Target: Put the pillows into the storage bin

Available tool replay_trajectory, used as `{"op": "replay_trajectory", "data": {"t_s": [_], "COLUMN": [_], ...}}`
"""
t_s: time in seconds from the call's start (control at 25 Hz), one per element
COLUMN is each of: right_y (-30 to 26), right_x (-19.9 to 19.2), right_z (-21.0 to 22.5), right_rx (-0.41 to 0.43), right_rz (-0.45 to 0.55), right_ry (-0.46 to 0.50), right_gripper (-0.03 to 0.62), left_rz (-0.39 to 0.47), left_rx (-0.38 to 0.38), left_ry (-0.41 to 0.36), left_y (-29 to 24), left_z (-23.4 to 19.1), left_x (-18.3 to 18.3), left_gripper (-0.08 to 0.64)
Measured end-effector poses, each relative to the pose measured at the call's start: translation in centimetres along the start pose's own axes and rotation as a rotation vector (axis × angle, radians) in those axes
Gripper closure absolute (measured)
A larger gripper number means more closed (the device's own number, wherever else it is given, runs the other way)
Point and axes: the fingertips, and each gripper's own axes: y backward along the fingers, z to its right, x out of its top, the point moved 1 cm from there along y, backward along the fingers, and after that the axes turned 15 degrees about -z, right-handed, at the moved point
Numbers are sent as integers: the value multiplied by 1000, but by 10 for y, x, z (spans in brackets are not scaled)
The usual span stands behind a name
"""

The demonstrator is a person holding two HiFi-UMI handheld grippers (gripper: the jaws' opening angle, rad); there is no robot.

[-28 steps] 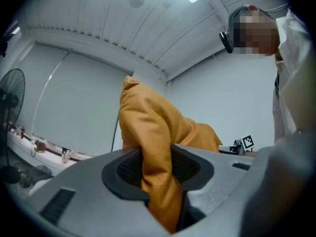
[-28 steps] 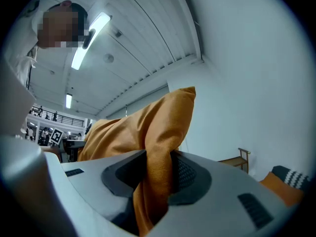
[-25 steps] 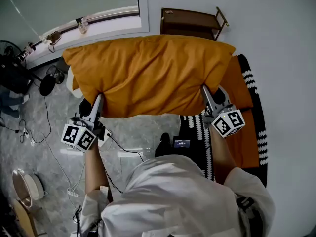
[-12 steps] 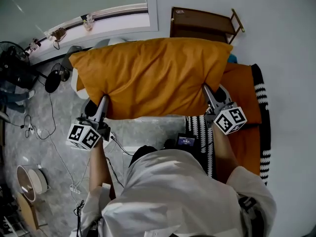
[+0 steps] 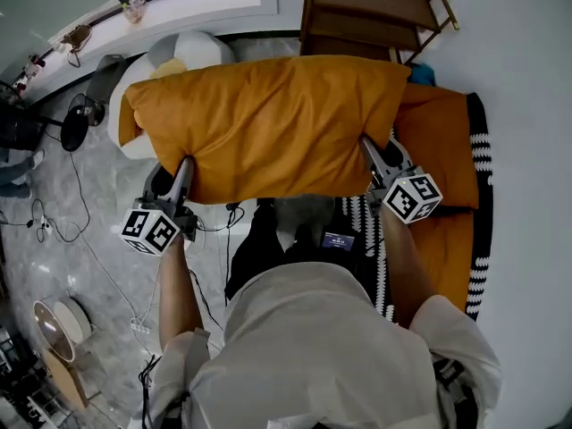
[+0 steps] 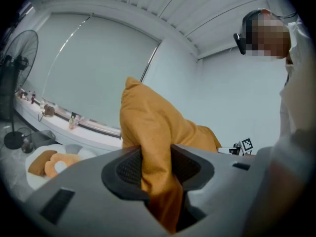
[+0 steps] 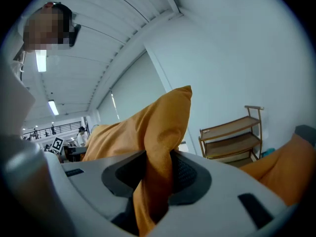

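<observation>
**Two grips, one pillow, bin just ahead**

Both tongs are clamped on cloth. The left gripper [image 5: 185, 170] pinches the near left corner of the pillow [image 5: 268, 119] and the right gripper [image 5: 369, 150] pinches the near right corner. Each gripper view shows a fold of orange fabric squeezed between the pads. The pillow hangs stretched between them in the air in front of the person. Its left end appears to be over the white bin [image 5: 207, 50], which sits on the floor by the window wall. The bin seems to hold something pale yellow already (what exactly is hard to tell). A second pillow [image 5: 438, 137] lies on the rug [image 5: 478, 177] to the right, near the shelf [image 5: 371, 12].

The step in hand looks like carrying the first pillow to the bin and dropping it in. To do it well, the person should shift both hands left together, so that the pillow's middle comes over the opening and not only its end. The pillow looks wider than the bin, so it would likely go in better end first: lower one corner into the mouth and let the bulk follow. The grips are on thin corners only, so a jerk could pull the fabric free, and a slow, even descent is safer. Release should wait until the weight rests inside, or the pillow may tip over the rim onto the floor
</observation>
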Motion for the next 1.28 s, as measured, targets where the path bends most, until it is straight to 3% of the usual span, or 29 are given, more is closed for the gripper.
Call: {"op": "replay_trajectory", "data": {"t_s": [0.52,0.96,1.28], "right_y": [-151,-221,-263], "right_x": [-102,-243,-345], "right_z": [83,156,188], "right_rx": [-99,-165,-181], "right_rz": [-243,-454,-553], "right_ry": [-230,-339,-421], "right_gripper": [440,440,440], "left_rz": [-275,-514,-634], "left_rx": [-84,-98,-79], "left_ry": [187,389,463], "left_y": [-155,-243,-279], "left_z": [-147,-208,-246], "left_x": [-87,-246,-336], "left_gripper": [403,404,405]}}
